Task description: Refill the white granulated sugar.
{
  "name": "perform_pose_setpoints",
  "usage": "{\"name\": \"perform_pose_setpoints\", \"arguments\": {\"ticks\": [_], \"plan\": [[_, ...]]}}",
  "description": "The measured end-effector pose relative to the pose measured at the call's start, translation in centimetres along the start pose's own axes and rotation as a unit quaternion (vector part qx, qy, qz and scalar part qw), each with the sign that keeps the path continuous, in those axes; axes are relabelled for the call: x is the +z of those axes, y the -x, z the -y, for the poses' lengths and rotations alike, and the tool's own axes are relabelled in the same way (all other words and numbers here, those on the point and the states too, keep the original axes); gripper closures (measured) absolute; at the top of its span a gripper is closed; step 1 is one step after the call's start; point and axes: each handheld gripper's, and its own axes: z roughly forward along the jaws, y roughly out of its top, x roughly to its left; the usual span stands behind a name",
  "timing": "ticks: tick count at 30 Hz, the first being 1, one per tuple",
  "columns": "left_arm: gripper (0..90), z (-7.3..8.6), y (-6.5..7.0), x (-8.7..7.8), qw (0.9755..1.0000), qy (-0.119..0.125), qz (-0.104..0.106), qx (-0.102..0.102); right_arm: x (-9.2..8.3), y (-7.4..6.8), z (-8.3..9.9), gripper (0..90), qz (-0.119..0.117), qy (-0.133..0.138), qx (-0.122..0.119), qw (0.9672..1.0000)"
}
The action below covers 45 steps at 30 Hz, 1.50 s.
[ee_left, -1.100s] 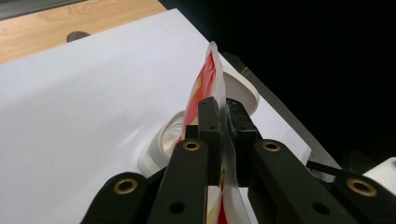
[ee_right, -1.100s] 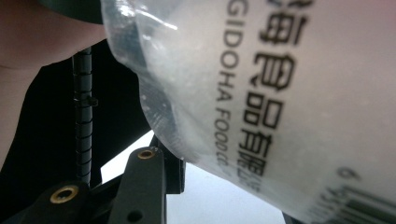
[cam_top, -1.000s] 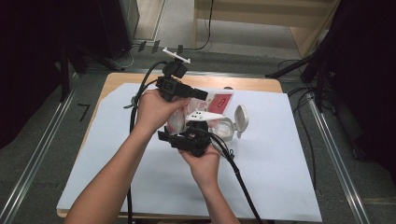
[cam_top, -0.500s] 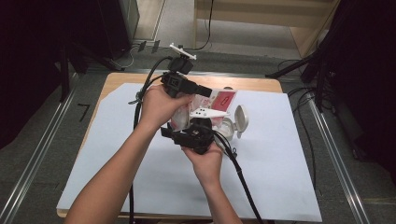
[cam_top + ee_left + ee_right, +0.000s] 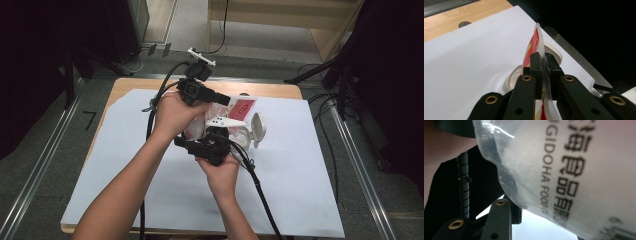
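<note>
Left gripper [image 5: 545,65] clamped on the top edge of the red-and-clear bag [image 5: 534,42], mid-frame in its own view. Right gripper [image 5: 212,142]: bag fills the lens, can't tell if the jaws bite. Bag [image 5: 240,107] sits centre of the high view, above a white container [image 5: 250,131]. Risk: thin film slips or tears under opposing pull, contents spill onto the white sheet [image 5: 310,190].
</note>
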Motion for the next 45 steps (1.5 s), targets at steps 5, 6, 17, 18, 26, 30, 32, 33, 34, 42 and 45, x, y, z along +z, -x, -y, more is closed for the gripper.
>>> {"name": "perform_pose_setpoints", "arguments": {"ticks": [5,6,17,18,26,30,32,33,34,42,45], "plan": [[87.8,0.0,0.1,-0.1,1.0000,-0.001,-0.004,0.005,0.0,-0.1,0.0,61.2,-0.001,0.002,-0.001,1.0000],[87.8,0.0,0.1,-0.1,1.0000,0.000,-0.002,0.005,0.0,-0.1,0.0,61.1,-0.001,0.004,-0.001,1.0000],[87.8,0.0,0.6,-0.1,0.9999,-0.005,-0.009,0.013,0.1,-0.6,0.2,59.8,0.007,0.015,0.003,0.9999],[87.8,0.1,0.6,-0.1,0.9998,-0.004,-0.006,0.017,0.1,-0.6,0.2,59.9,0.007,0.014,0.002,0.9999],[87.8,0.4,0.4,-0.4,0.9999,-0.007,-0.003,0.015,0.1,-0.9,0.5,60.6,0.009,0.007,-0.008,0.9999],[87.8,0.5,0.3,-0.4,0.9999,-0.004,0.001,0.011,0.1,-1.0,0.5,61.4,0.012,0.002,-0.013,0.9998],[87.8,0.6,0.3,-0.5,1.0000,-0.004,0.003,0.007,0.2,-1.1,0.6,61.4,0.013,0.001,-0.014,0.9998],[87.8,0.7,0.3,-0.5,1.0000,-0.004,0.005,0.006,0.2,-1.2,0.6,61.4,0.012,-0.001,-0.015,0.9998],[87.8,0.7,0.3,-0.6,0.9999,-0.008,0.005,0.007,0.2,-1.2,0.6,61.4,0.012,-0.002,-0.015,0.9998],[87.7,1.2,0.4,-0.9,0.9999,-0.005,0.008,0.007,0.2,-1.8,0.9,61.6,0.013,-0.008,-0.024,0.9996],[87.8,1.4,0.4,-1.0,0.9999,-0.008,0.007,0.007,0.3,-1.9,1.1,62.4,0.015,-0.010,-0.029,0.9994]]}}
